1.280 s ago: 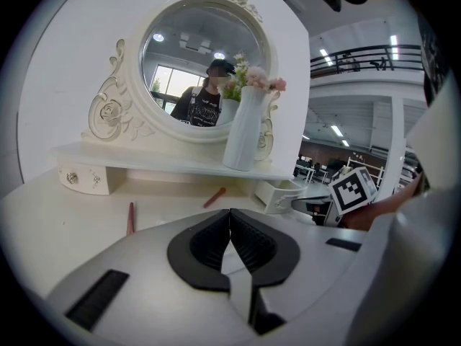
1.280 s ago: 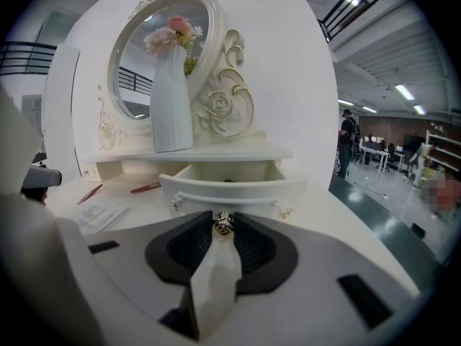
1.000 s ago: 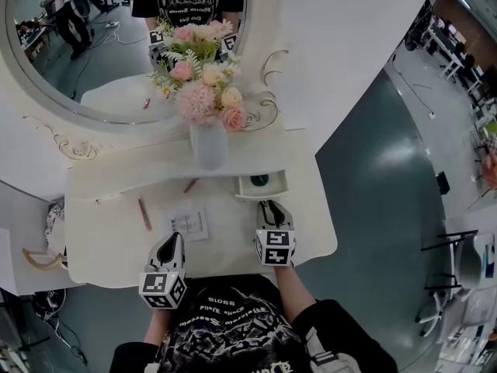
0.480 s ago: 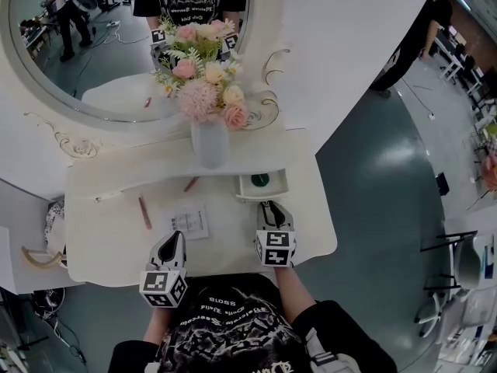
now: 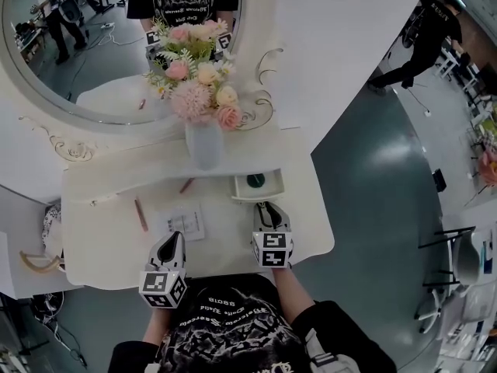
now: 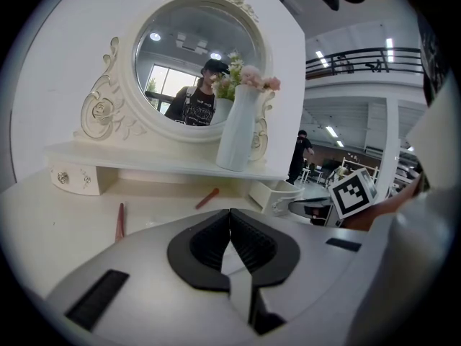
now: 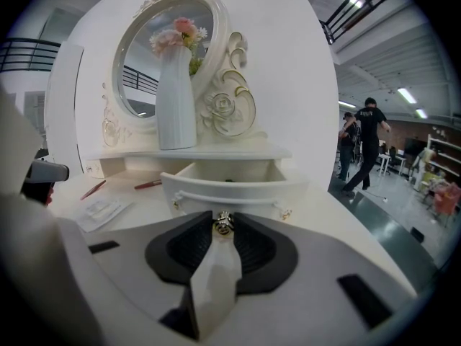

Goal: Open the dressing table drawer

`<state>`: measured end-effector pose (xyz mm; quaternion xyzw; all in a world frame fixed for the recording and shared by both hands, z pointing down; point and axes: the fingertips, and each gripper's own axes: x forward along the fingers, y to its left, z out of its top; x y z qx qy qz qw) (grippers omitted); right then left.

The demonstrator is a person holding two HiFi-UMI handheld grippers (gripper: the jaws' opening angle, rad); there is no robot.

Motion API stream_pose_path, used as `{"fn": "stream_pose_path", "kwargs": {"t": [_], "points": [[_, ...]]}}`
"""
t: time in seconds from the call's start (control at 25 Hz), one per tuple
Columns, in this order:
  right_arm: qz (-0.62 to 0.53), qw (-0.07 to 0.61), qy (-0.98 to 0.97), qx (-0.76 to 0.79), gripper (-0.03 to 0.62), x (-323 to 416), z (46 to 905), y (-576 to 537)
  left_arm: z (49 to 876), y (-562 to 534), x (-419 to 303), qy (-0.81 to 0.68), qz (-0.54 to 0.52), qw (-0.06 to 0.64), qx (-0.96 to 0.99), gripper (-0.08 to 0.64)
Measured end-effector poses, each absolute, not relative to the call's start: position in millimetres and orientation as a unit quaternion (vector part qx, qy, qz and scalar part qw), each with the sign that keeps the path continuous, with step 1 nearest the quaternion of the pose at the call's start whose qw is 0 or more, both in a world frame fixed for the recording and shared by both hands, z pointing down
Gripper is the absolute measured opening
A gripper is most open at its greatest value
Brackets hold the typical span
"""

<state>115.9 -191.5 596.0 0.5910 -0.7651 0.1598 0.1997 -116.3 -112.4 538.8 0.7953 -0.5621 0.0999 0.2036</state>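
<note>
The white dressing table (image 5: 101,247) has a small right-hand drawer (image 5: 257,194) that stands pulled out from under the shelf, with a dark thing inside. In the right gripper view the drawer's front (image 7: 230,191) is just ahead, and its small metal knob (image 7: 224,224) sits pinched between the black pads. My right gripper (image 5: 266,207) is shut on that knob. My left gripper (image 5: 172,240) hovers over the tabletop's front left part, its pads (image 6: 248,240) pressed together with nothing between them.
A white vase of pink flowers (image 5: 203,142) stands on the shelf before the round mirror (image 5: 93,45). Two red pencils (image 5: 140,214) (image 5: 187,185) and a paper card (image 5: 185,224) lie on the top. A second small drawer (image 6: 72,179) is shut at left. A person (image 5: 423,41) walks far right.
Both grippers and the drawer stay where they were. Only the person in the background has walked further right.
</note>
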Motion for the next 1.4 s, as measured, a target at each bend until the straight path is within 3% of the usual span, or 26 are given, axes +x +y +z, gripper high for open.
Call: {"fn": "stream_pose_path", "kwargs": {"t": [0.4,0.52,0.84,1.4], "points": [[0.181,0.172,-0.770,0.587,0.106,115.8,596.1,-189.8,539.8,-114.7,-113.8,-0.559,0.102,0.202,0.798,0.017],[0.192,0.157,-0.777,0.579,0.179,113.5,594.2,-187.8,539.6,-115.7,-113.6,-0.559,0.101,0.203,0.798,0.016],[0.203,0.158,-0.775,0.577,0.215,116.6,594.3,-186.9,540.1,-120.2,-107.7,-0.549,0.104,0.203,0.804,0.017],[0.217,0.155,-0.774,0.575,0.230,122.4,587.7,-168.4,543.1,-128.7,-107.2,-0.542,0.101,0.210,0.807,0.017]]}}
